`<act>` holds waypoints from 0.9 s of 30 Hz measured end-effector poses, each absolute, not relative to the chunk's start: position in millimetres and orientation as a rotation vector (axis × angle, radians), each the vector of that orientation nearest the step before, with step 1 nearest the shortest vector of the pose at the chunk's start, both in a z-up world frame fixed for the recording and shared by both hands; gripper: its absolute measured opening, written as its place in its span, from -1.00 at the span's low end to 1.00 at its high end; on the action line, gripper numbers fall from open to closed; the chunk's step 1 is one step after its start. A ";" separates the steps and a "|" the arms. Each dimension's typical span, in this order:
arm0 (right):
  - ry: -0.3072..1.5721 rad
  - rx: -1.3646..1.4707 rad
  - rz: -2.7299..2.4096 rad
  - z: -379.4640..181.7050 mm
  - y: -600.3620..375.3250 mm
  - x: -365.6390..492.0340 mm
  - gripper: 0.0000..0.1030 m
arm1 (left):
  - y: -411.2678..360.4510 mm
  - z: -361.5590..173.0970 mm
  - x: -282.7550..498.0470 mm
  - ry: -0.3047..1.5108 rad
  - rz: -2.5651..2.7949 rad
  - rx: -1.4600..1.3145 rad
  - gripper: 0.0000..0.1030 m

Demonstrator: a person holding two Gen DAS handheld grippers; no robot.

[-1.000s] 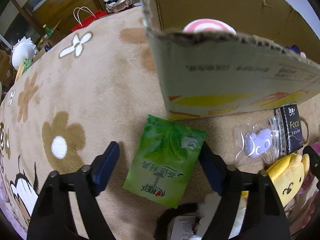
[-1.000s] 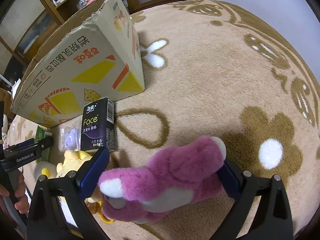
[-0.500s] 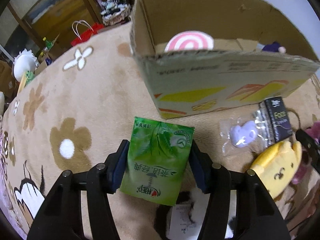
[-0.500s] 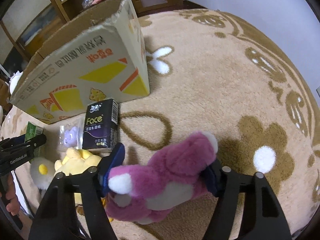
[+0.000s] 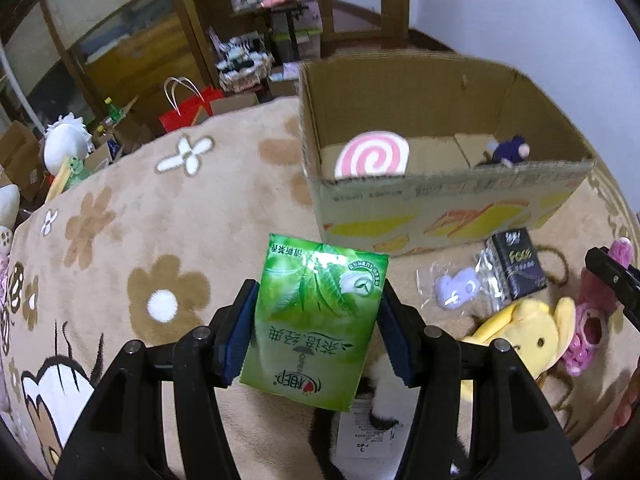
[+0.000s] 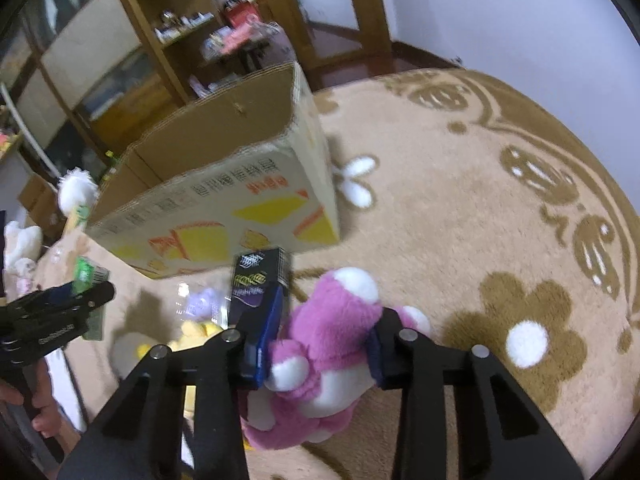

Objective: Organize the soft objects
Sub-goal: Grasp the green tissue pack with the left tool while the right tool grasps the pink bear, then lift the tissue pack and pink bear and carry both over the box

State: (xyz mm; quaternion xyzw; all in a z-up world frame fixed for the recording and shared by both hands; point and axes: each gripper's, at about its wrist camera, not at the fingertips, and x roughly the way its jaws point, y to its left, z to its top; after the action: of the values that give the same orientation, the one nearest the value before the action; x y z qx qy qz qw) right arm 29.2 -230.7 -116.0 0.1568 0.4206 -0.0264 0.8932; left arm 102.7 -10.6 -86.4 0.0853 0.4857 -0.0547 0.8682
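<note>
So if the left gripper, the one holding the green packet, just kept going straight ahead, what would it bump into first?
Most likely the near wall of the open cardboard box, which stands just beyond the green tissue packet clamped in the left gripper. Only bare beige flowered carpet lies between. Depth is hard to judge; raised, it might clear the rim.

we read "face" on the black pack (image 5: 517,270) lying by the box (image 5: 448,216). the green pack (image 5: 318,322) carries "open" beside chinese print, seen upside down. the box's chinese lettering and the white tag (image 5: 360,434) under the green pack are too blurred for us.
</note>
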 end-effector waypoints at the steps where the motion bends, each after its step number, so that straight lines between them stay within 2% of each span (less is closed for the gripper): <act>1: 0.857 0.318 -0.054 -113.7 -230.6 29.5 -0.25 | -9.2 -81.7 100.5 0.994 -0.110 0.172 0.09; 12: 0.613 0.203 -0.013 -63.1 -225.0 18.2 -0.27 | -2.9 -45.3 88.8 0.803 -0.180 0.090 0.09; 27: 0.450 0.151 0.032 -15.5 -218.7 25.2 -0.27 | -1.9 -11.9 93.0 0.653 -0.175 0.076 0.09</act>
State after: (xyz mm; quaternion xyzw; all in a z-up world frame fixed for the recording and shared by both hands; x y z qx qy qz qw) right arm 25.2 -218.7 -15.5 0.0748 0.2229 0.0157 0.9718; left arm 93.0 -1.9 -11.9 0.0371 0.3202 -0.0858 0.9427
